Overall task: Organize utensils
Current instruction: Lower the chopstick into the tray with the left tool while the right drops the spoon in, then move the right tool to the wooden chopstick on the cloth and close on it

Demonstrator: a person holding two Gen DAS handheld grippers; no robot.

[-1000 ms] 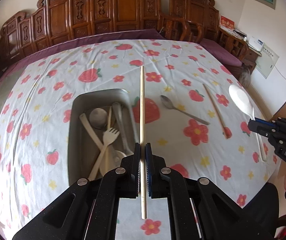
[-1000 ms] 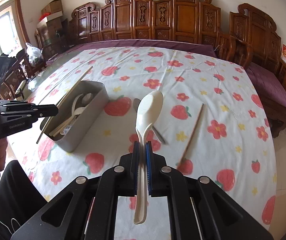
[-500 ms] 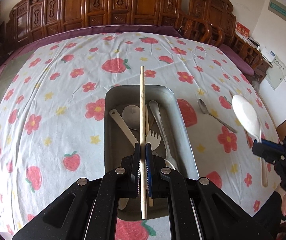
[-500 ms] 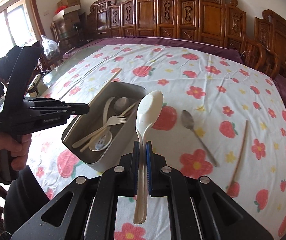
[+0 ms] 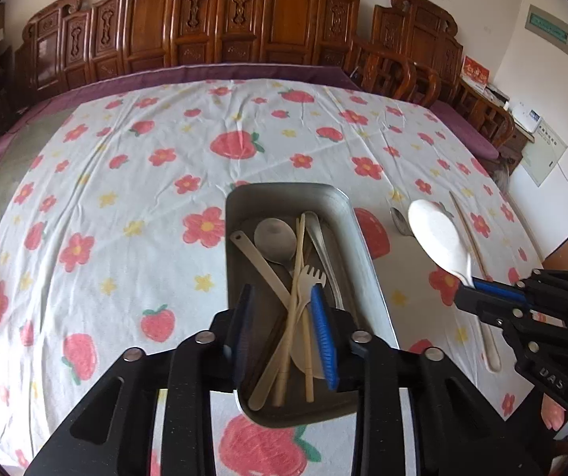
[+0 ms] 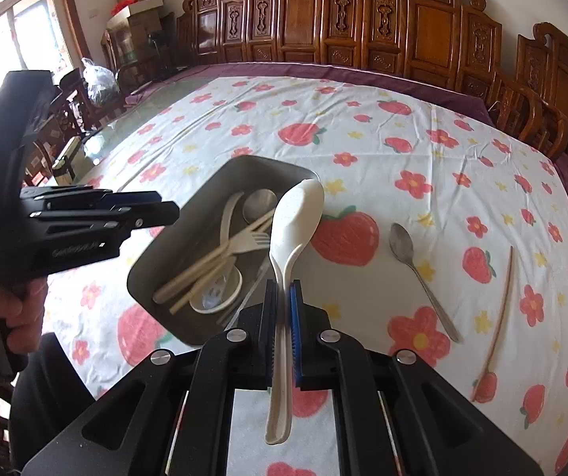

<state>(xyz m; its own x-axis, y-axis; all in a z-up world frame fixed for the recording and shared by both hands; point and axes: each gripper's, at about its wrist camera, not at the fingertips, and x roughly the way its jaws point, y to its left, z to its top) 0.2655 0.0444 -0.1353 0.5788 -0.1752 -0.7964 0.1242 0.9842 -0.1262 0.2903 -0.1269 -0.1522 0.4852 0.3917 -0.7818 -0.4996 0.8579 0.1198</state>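
Left gripper (image 5: 284, 329): over the near half of the tray, jaws just opened and parted, pads pressing on nothing; the utensils in the tray show in the gap between them.
Left gripper lettering: white print on its side in the right wrist view, too blurred to read.
Tray (image 5: 240, 214): grey, rectangular, on the strawberry-and-flower tablecloth (image 5: 125, 182), near the table's front edge.
Tray contents: a chopstick (image 5: 299, 261) lying lengthwise, a pale fork (image 5: 311, 277), a metal spoon (image 5: 275, 238), a beige handle crossing under them, a small white spoon at the near end.
Loose on the cloth, right of the tray: a metal spoon (image 6: 415, 269), and further right a brown chopstick (image 6: 498, 317), well apart from each other.
Right gripper (image 6: 283, 325): clenched on the handle of a large white spoon (image 6: 296, 218), bowl raised, just beside the tray's right wall.
Right gripper lettering: "DAS" on its body.
Surroundings: carved wooden chairs (image 5: 244, 27) line the table's far side; cardboard boxes (image 6: 141, 0) stacked by the window; a green wall plaque and a red card at right, unreadable.
Person: a hand (image 6: 2, 309) on the left gripper's handle.
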